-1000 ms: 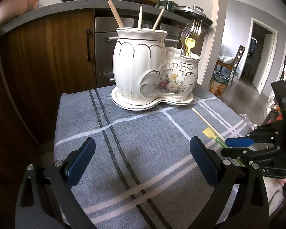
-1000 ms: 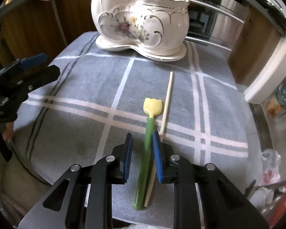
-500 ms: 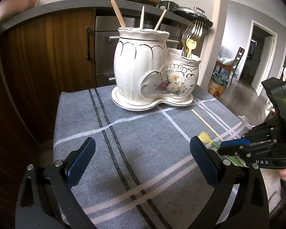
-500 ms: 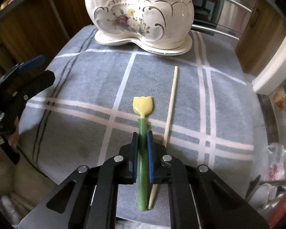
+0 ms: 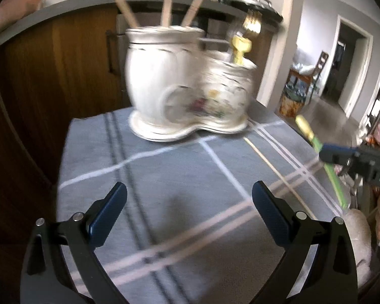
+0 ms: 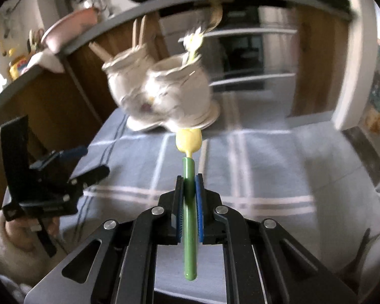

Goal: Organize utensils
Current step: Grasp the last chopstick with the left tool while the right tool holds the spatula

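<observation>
Green and thin, the tulip stick [image 6: 190,217] looks light, stiff and a bit slippery, so its middle is a good place to hold. The right gripper [image 6: 189,202] pinches it there, yellow tip ahead, up off the grey cloth [image 6: 253,157]. A second ago it lay flat and the jaws have just been closing. The white holder [image 6: 164,93] waits ahead. The left gripper [image 5: 187,215] is spread, holding nothing.

Green-stemmed yellow tulip utensil [image 6: 189,167] clamped in right tongs [image 6: 189,185], lifted off desk; wooden chopstick [image 5: 271,167] flat on cloth.
</observation>
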### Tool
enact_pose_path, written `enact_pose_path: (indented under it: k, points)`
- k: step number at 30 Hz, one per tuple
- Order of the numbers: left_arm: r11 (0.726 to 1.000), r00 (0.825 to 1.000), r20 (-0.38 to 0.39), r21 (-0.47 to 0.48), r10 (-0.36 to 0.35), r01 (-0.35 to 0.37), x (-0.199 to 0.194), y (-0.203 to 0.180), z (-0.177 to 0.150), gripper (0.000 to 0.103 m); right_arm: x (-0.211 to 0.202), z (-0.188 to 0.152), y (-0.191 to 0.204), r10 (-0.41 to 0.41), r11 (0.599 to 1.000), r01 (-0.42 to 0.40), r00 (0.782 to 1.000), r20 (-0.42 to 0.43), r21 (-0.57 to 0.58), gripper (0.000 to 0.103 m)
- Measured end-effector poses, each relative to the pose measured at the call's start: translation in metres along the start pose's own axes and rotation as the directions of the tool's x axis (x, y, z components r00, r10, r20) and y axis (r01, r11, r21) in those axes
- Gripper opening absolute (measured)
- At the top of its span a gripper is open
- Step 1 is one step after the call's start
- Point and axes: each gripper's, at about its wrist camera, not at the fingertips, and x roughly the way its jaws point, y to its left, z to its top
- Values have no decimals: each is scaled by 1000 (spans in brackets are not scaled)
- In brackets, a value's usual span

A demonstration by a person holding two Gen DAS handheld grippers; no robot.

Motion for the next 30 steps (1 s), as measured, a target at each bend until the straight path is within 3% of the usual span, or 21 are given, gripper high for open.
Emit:
enact_pose_path:
  k: [5, 9, 14, 20, 25, 30]
  points:
    - [998, 995, -90, 18, -54, 55, 20, -52, 4, 93, -17, -2, -28, 6, 999, -8, 999, 50, 42, 10]
    - [995, 994, -107, 96, -24, 34, 30, -90, 4, 86, -21, -7, -36, 25, 998, -28, 998, 60, 62, 10]
    - [991, 988, -156, 125, -19, 39, 46, -120, 6, 75, -25, -11, -45, 36, 996, -42, 996, 85, 81, 10]
    - [985, 973, -231, 170, 6, 35, 64, -136, 4, 44, -31, -16, -56, 39, 993, -49, 994, 101, 104, 10]
    - [982, 968, -251, 179, -15, 62, 65, -135, 6, 11, -32, -17, -61, 40, 991, -54, 993, 108, 123, 10]
    - [979, 961, -275, 188, -27, 81, 60, -120, 4, 7, -32, -18, -62, 49, 990, -62, 993, 104, 126, 10]
